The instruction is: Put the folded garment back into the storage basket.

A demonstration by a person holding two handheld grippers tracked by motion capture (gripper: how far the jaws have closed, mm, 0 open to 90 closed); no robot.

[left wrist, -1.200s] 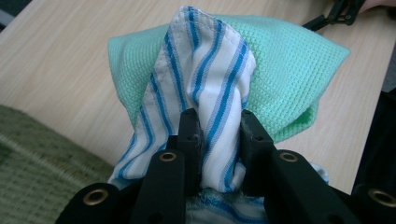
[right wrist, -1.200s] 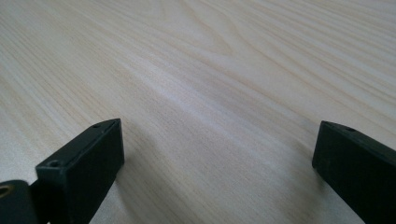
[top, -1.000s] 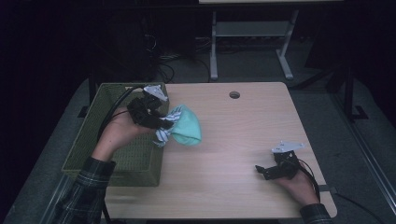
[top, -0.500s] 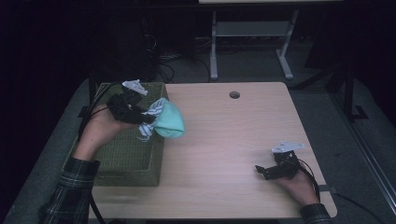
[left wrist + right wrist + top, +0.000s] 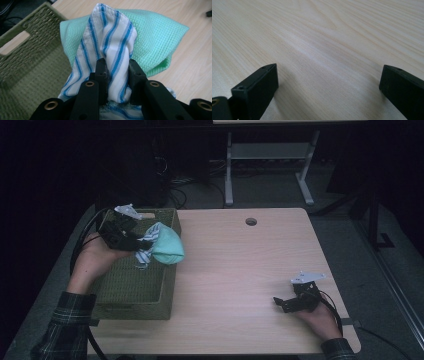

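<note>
Striped white-and-blue cloth [image 5: 110, 47] was pinched between the jaws of the left claw [image 5: 117, 75], with a mint waffle cloth [image 5: 152, 42] hanging behind it, over the woven basket's [image 5: 135, 295] right rim. Right claw [image 5: 329, 82] rested wide open on the desk [image 5: 240, 270], holding nothing.

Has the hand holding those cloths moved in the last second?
Yes. The left tongs, shut on the striped cloth and green cloth, have swung left off the table toward the wicker basket.
</note>
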